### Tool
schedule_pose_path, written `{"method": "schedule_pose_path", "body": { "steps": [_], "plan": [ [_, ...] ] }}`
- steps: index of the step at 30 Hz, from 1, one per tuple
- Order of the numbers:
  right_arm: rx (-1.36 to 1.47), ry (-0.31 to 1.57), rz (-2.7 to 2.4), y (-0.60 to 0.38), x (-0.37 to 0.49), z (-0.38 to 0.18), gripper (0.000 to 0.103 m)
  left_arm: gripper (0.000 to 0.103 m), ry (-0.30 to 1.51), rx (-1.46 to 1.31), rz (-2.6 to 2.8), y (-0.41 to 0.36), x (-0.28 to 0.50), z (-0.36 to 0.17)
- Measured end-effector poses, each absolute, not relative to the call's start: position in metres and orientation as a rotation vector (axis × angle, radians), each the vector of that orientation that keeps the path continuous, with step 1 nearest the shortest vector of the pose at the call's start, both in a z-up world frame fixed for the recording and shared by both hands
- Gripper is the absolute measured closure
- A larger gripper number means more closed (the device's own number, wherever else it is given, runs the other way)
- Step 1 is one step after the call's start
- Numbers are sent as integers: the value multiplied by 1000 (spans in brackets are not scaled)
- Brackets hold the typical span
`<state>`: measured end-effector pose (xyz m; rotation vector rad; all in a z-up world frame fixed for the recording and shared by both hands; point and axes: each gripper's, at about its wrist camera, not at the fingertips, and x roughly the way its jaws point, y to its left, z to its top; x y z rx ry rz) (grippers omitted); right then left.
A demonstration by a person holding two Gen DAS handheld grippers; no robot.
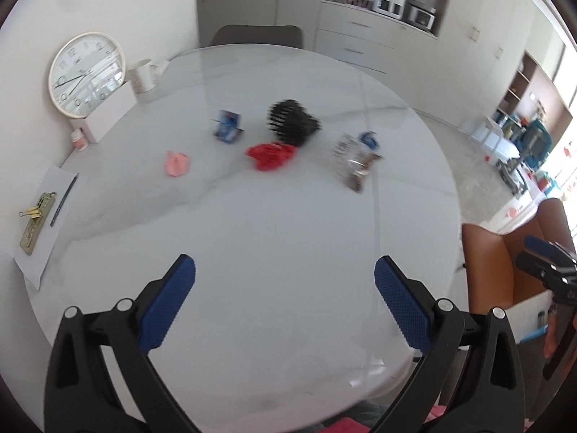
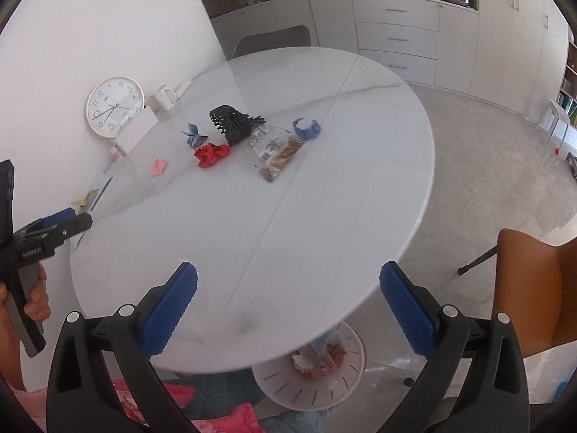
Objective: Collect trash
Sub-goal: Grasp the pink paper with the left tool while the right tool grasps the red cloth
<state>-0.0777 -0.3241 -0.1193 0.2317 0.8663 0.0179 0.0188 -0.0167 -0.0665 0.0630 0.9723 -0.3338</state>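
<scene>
Both grippers hang over the near edge of the round white marble table, and neither has anything in it. The left gripper has its blue pads spread wide with only bare tabletop between them, and the right gripper is spread just as wide. All the trash sits in a loose cluster toward the far side, well apart from both grippers: a crumpled red wrapper just in front of a black mesh thing, a pink scrap off to the left of it, a folded blue packet behind that, a clear plastic snack bag to the right, and a blue tape roll just past the bag. Along the wall side are a white clock, a white mug, and some paper with a pen and binder clips. Under the table, the right wrist view shows a white bin with scraps already in it.
</scene>
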Motion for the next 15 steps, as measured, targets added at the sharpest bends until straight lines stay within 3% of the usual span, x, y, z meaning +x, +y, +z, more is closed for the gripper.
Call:
{"method": "schedule_pose_path", "body": {
  "steps": [15],
  "plan": [
    [178, 889, 102, -207, 80, -136, 2, 8, 974, 7, -246, 72, 159, -121]
  ]
}}
